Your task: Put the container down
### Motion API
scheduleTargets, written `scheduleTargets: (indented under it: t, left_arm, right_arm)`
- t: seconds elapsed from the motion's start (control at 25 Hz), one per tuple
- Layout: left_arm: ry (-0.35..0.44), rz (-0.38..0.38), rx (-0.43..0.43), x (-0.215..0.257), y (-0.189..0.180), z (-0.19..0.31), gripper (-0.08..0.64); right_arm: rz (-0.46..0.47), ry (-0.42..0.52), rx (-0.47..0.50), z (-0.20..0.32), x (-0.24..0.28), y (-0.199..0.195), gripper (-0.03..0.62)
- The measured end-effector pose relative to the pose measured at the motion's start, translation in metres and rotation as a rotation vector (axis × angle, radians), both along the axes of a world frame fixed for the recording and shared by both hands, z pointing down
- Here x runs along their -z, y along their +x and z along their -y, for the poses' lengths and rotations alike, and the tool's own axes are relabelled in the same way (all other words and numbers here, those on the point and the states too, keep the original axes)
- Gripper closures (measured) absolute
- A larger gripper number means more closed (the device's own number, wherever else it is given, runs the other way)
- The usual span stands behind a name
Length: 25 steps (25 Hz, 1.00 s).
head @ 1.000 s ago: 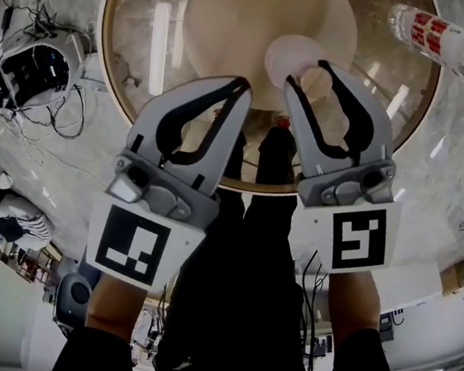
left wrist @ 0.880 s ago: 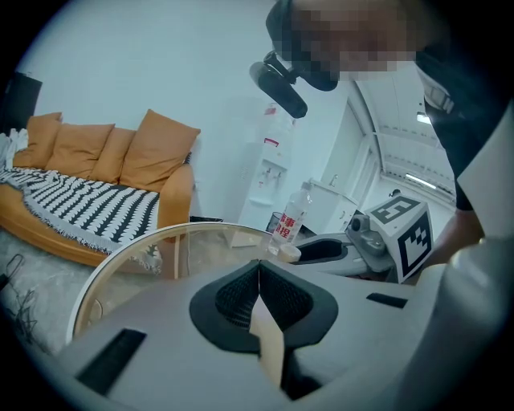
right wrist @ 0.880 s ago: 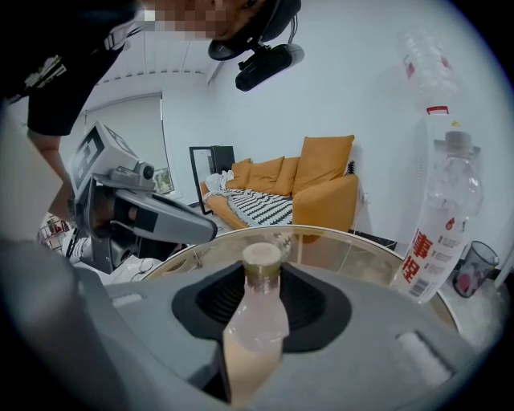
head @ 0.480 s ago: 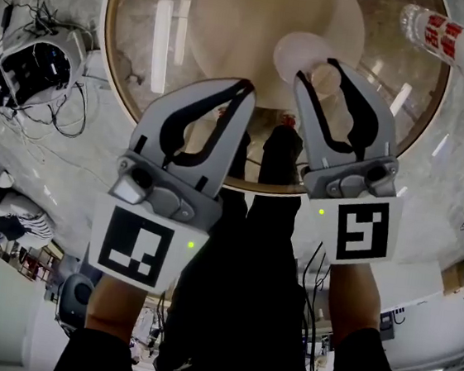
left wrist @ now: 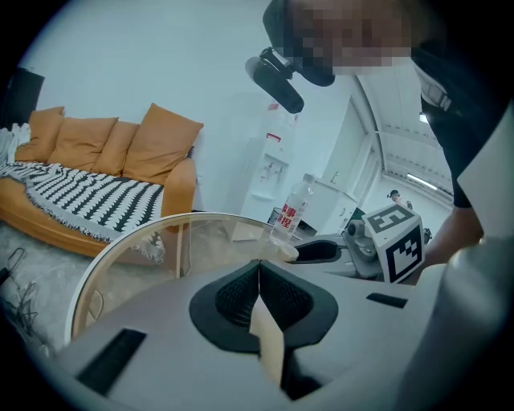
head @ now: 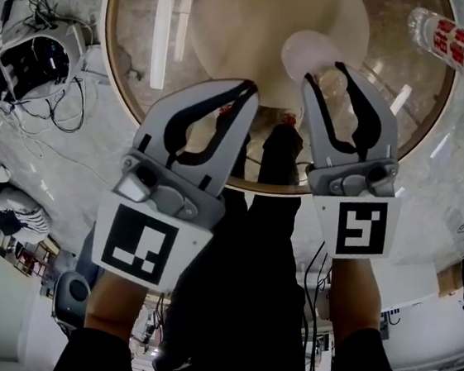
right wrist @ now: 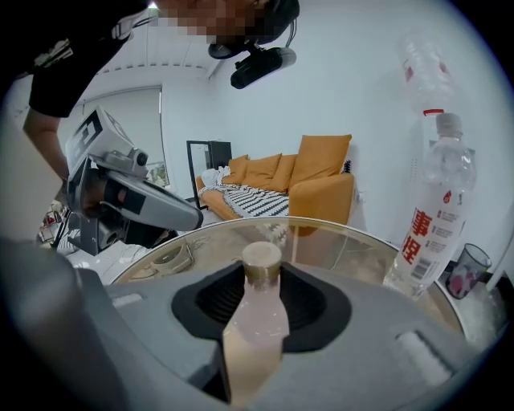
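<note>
- The container (right wrist: 255, 317), a small pale bottle with a tan cap, sits pinched between the jaws of the right gripper (head: 328, 75), over the round glass table (head: 127, 85).
- The left gripper (head: 244, 92) hangs beside it, jaws pressed together on nothing.
- A clear water bottle (right wrist: 427, 221) stands on the table, off to the right.
- An orange sofa (right wrist: 317, 189) stands beyond.

This looks like a living room mocked up inside a lab or office. An orange sofa (left wrist: 173, 189) carries loose cushions (left wrist: 80, 143) and a striped throw (left wrist: 80, 201). A round glass coffee table (head: 135, 53) stands on a pale marbled floor (head: 58, 177). There is a white water dispenser (left wrist: 269, 168), and loose cables (head: 66, 108) trail round a device (head: 30, 62) on the floor.
</note>
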<state>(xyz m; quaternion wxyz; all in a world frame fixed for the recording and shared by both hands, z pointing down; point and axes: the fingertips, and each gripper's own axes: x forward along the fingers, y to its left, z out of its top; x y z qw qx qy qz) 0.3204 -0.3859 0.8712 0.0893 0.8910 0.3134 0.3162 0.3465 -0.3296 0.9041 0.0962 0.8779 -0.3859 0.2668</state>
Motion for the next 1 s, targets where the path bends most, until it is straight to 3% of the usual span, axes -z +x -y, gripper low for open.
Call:
scheduleTargets:
  t: [0.4,0.48,0.68,0.76,0.88,1.0]
  left_arm:
    - [-0.004,-0.01,0.014,0.011,0.0,-0.007,0.548]
    - [-0.003,-0.003,0.019,0.015,-0.004,-0.008,0.548]
    - [0.015,-0.017,0.027,0.038,-0.013,-0.008,0.548]
    - [0.021,-0.022,0.043,0.054,-0.018,-0.007,0.548]
    - [0.034,-0.042,0.059,0.091,-0.023,-0.011,0.548]
    - [0.029,-0.058,0.114,0.139,-0.03,-0.013,0.548]
  right_arm:
    - [-0.04,0.008,0.048,0.002,0.002,0.0,0.449]
    - [-0.069,0.005,0.059,0.001,0.008,0.0,0.395]
    - [-0.119,0.016,0.095,0.0,0.042,-0.001,0.385]
    - [-0.12,0.033,0.099,-0.001,0.067,-0.006,0.412]
    - [-0.138,0.053,0.131,-0.005,0.12,-0.016,0.595]
    - [-0.131,0.049,0.164,-0.012,0.17,-0.035,0.597]
